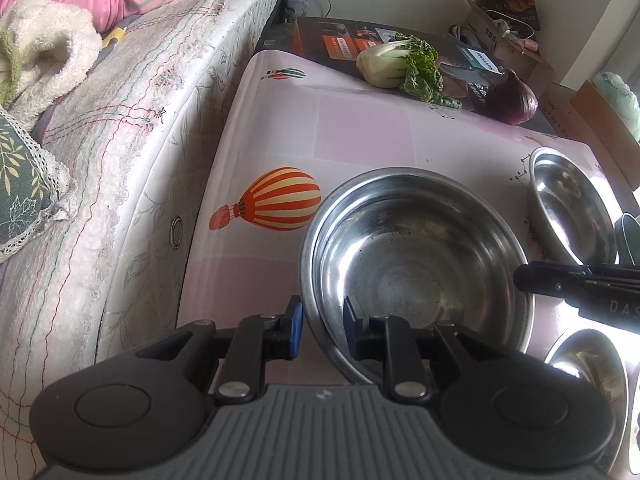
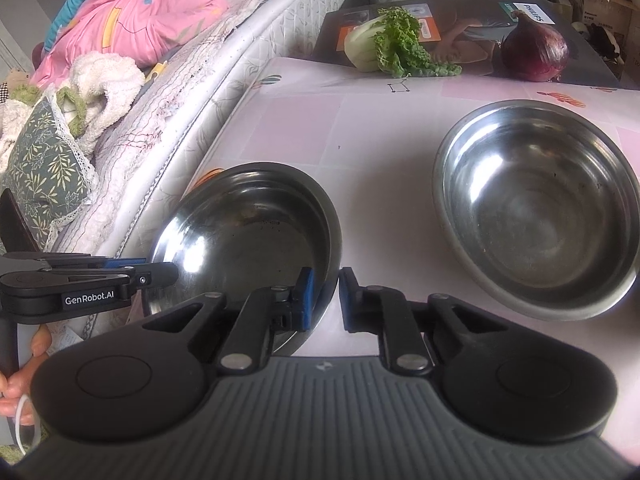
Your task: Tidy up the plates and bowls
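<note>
We find the table (image 2: 380, 136) bearing steel bowls. The near bowl (image 1: 416, 264) sits by the bed-side edge; a second bowl (image 2: 536, 208) stands apart. Both grippers straddle the near bowl's rim, left gripper (image 1: 322, 326) and right gripper (image 2: 326, 300), jaws apart, not clamped. We judge the steel light, rigid, slippery; grip the thin rim.

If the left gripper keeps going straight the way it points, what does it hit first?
The left gripper straddles the near rim of the steel bowl; going on, its right finger probably meets the bowl's inside first.
</note>
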`<action>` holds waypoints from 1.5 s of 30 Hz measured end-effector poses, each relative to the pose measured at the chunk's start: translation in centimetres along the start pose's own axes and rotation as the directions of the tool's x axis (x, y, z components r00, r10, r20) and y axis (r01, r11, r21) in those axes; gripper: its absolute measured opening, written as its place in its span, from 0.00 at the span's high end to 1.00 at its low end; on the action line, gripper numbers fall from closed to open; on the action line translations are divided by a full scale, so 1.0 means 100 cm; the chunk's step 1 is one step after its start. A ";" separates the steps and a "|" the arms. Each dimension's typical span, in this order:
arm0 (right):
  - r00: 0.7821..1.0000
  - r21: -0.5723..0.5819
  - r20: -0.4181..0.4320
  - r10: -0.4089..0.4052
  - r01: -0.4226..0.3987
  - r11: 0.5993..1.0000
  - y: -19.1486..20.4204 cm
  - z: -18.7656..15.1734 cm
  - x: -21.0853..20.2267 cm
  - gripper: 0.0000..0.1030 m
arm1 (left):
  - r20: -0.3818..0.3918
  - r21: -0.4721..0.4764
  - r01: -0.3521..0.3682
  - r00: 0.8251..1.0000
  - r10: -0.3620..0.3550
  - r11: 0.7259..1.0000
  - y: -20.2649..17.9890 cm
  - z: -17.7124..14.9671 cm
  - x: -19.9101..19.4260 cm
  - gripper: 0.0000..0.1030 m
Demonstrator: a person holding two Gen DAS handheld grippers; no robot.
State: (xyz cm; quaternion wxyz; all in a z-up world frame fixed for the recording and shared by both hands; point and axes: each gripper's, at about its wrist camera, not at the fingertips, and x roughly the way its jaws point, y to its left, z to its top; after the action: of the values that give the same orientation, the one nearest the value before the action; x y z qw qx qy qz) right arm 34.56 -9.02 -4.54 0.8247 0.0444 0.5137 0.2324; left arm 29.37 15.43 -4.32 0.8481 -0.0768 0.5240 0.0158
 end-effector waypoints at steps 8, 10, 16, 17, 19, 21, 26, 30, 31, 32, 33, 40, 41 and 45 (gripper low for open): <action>1.000 0.001 0.003 0.001 -0.001 1.000 0.001 0.004 0.002 0.89 | -0.013 0.007 0.007 1.000 -0.006 1.000 0.008 0.003 0.004 0.79; 1.000 0.009 0.002 0.005 -0.005 1.000 -0.001 0.004 0.003 0.89 | -0.021 0.005 0.006 1.000 -0.006 1.000 0.009 0.005 0.007 0.79; 1.000 0.039 -0.003 0.021 -0.021 0.999 -0.005 0.006 0.008 0.89 | -0.049 -0.033 0.050 0.997 -0.052 0.998 0.015 0.006 0.015 0.80; 1.000 0.046 0.000 0.022 -0.022 0.999 -0.006 0.007 0.008 0.89 | -0.049 -0.041 0.061 0.997 -0.063 0.997 0.016 0.005 0.014 0.81; 1.000 0.054 0.004 0.027 -0.027 0.998 -0.009 0.007 0.008 0.90 | -0.050 -0.049 0.078 0.996 -0.080 0.996 0.018 0.003 0.013 0.83; 0.999 0.066 -0.002 0.036 -0.036 0.997 -0.012 0.007 0.010 0.91 | -0.056 -0.050 0.078 0.995 -0.081 0.996 0.020 0.002 0.015 0.85; 0.999 0.083 -0.023 0.046 -0.044 0.996 -0.012 0.005 0.018 0.91 | -0.072 -0.052 0.081 0.994 -0.085 0.995 0.020 0.003 0.019 0.85; 0.998 0.097 -0.020 0.053 -0.051 0.994 -0.012 0.007 0.019 0.92 | -0.066 -0.047 0.084 0.994 -0.087 0.995 0.019 0.003 0.018 0.85; 0.998 0.100 -0.022 0.055 -0.053 0.994 -0.013 0.007 0.019 0.92 | -0.068 -0.049 0.087 0.994 -0.091 0.995 0.020 0.003 0.018 0.85; 0.998 0.103 -0.026 0.058 -0.055 0.993 -0.014 0.007 0.021 0.92 | -0.070 -0.050 0.088 0.993 -0.091 0.995 0.021 0.003 0.019 0.85; 0.998 0.105 -0.028 0.061 -0.058 0.993 -0.015 0.007 0.022 0.92 | -0.072 -0.053 0.092 0.993 -0.096 0.994 0.022 0.003 0.020 0.85; 0.998 0.109 -0.037 0.060 -0.055 0.993 -0.013 0.009 0.023 0.92 | -0.079 -0.059 0.095 0.992 -0.100 0.994 0.024 0.003 0.021 0.85; 0.997 0.111 -0.040 0.062 -0.057 0.992 -0.014 0.009 0.023 0.92 | -0.080 -0.061 0.099 0.991 -0.103 0.993 0.025 0.002 0.021 0.85; 0.997 0.107 -0.041 0.064 -0.060 0.993 -0.013 0.010 0.022 0.92 | -0.078 -0.070 0.110 0.990 -0.116 0.991 0.029 0.001 0.018 0.85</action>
State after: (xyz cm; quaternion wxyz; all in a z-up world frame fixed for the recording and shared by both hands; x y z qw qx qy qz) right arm 36.69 -9.02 -6.32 0.8019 0.0986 0.5420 0.2314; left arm 30.00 18.17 -6.23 0.8224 -0.1347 0.5525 -0.0183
